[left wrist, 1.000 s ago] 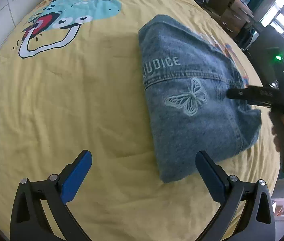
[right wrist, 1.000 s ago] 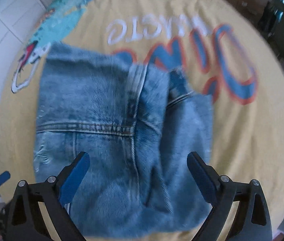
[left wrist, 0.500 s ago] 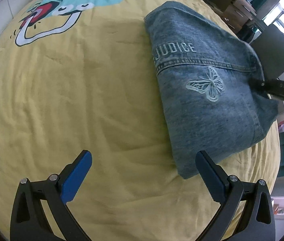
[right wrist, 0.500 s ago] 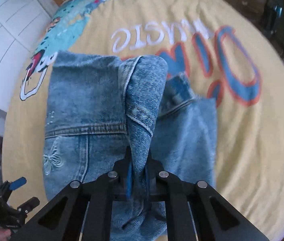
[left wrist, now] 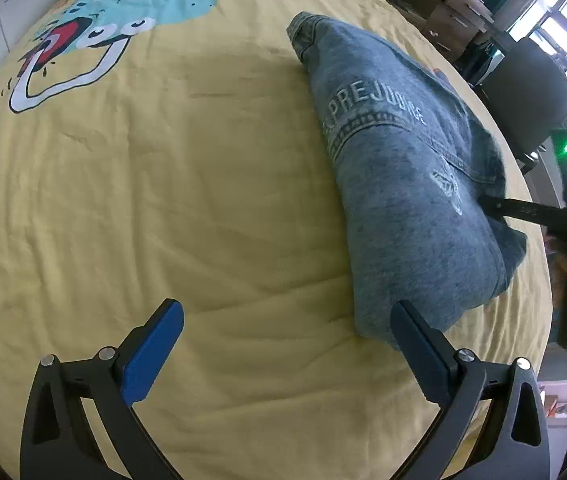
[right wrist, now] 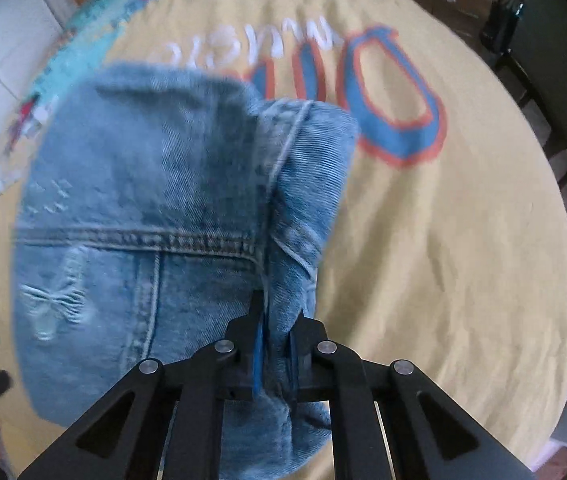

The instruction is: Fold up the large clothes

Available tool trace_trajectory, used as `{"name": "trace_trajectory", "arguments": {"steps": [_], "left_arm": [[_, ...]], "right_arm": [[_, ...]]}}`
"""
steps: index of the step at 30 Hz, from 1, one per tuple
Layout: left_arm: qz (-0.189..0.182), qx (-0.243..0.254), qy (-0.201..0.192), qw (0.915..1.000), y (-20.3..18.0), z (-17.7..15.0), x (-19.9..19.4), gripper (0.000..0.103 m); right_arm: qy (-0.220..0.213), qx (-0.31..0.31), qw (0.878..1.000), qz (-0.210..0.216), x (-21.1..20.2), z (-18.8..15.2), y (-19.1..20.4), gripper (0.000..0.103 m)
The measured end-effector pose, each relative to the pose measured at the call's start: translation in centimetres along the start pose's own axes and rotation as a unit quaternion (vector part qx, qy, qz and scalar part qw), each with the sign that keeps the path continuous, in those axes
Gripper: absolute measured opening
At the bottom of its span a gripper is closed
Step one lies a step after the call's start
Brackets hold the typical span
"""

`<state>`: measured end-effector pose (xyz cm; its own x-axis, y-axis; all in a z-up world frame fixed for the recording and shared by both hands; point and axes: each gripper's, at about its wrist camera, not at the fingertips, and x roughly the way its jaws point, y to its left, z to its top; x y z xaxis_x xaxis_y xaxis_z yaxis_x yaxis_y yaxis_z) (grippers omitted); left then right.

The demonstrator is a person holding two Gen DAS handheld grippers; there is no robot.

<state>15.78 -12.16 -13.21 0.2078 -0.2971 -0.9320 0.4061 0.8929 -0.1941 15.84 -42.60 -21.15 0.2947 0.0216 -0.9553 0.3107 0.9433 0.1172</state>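
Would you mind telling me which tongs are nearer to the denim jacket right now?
Right. The right tongs are shut on a fold of the denim jacket, while the left tongs hang open over the yellow bedspread, beside its near corner.

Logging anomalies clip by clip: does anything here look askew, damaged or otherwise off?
Nothing damaged or spilled. The denim jacket lies folded on the yellow bedspread, but one flap stands bunched in a ridge where the right gripper is shut on it, so the bundle is uneven. The left gripper is open, holding nothing.
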Motion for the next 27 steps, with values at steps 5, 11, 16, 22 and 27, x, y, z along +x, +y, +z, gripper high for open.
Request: {"name": "trace_trajectory", "arguments": {"steps": [5, 11, 16, 22, 27], "left_arm": [[0.013, 0.002, 0.005, 0.9999, -0.1, 0.4, 0.5, 0.102], [0.011, -0.009, -0.007, 0.9999, -0.4, 2.0, 0.5, 0.102], [-0.02, -0.012, -0.008, 0.9997, -1.5, 5.4, 0.9, 0.102], [-0.034, -0.009, 0.006, 0.9994, -4.0, 9.8, 3.7, 0.102], [-0.033, -0.013, 0.033, 0.9988, -5.0, 10.3, 7.2, 0.102]], "right_arm": [[-0.005, 0.001, 1.0, -0.021, -0.5, 0.0, 0.2, 0.037], [-0.008, 0.023, 1.0, 0.008, -1.5, 0.5, -0.5, 0.073], [-0.039, 0.006, 0.999, 0.025, -3.2, 1.0, 0.5, 0.087], [-0.036, 0.004, 0.998, 0.046, -2.3, 0.9, 0.6, 0.103], [-0.018, 0.029, 0.996, 0.084, -0.6, 0.1, -0.3, 0.103]]}}
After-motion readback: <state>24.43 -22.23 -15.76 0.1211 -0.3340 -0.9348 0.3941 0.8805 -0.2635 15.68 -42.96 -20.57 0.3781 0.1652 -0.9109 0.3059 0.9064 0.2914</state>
